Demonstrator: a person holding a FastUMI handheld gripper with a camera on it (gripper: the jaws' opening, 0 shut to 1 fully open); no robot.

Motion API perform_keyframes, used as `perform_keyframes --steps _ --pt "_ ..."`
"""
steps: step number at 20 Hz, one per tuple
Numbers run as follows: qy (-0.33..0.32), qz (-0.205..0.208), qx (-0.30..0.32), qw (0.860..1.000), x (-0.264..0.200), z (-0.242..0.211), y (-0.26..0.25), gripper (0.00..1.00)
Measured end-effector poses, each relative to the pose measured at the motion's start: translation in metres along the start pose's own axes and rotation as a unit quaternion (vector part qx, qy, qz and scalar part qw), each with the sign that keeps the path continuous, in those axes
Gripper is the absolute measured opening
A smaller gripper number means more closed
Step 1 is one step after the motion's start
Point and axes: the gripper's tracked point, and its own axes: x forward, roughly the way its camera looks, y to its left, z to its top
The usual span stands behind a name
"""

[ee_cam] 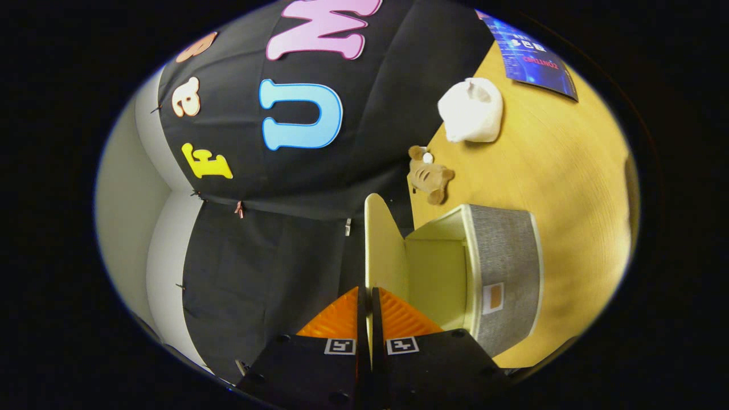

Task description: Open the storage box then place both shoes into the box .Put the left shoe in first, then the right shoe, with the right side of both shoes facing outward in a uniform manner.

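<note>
The storage box (504,273) has grey fabric walls and a cream inside, and it stands on the wooden table (569,171). The whole scene appears rolled sideways. Its cream lid (383,245) is swung up off the box and stands edge-on. My gripper (367,291) is shut on the lid's near edge, with one finger on each face of the panel. The part of the box's inside that I see holds nothing. A white shoe (471,109) lies on the table well beyond the box, near the table's edge by the black cloth wall.
A small brown plush bear (430,174) lies between the shoe and the box, at the table's edge. A blue booklet (535,57) lies farther along the table past the shoe. The black cloth wall (285,239) hangs close behind the table.
</note>
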Motion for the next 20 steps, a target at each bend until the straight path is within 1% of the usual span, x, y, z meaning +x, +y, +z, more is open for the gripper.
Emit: perform_keyframes --steps 4,7,9,13,17,20 --pt "0.010 -0.005 -0.053 0.999 0.035 -0.012 0.043 0.05" --pt "0.031 -0.015 -0.094 0.995 0.070 -0.029 0.061 0.06" --pt "0.040 -0.014 -0.104 0.994 0.095 -0.038 0.069 0.07" --pt "0.064 -0.025 -0.135 0.988 0.146 -0.073 0.076 0.08" --pt "0.077 -0.032 -0.185 0.979 0.191 -0.103 0.071 0.08" --pt "0.078 -0.056 -0.206 0.974 0.214 -0.118 0.057 0.08"
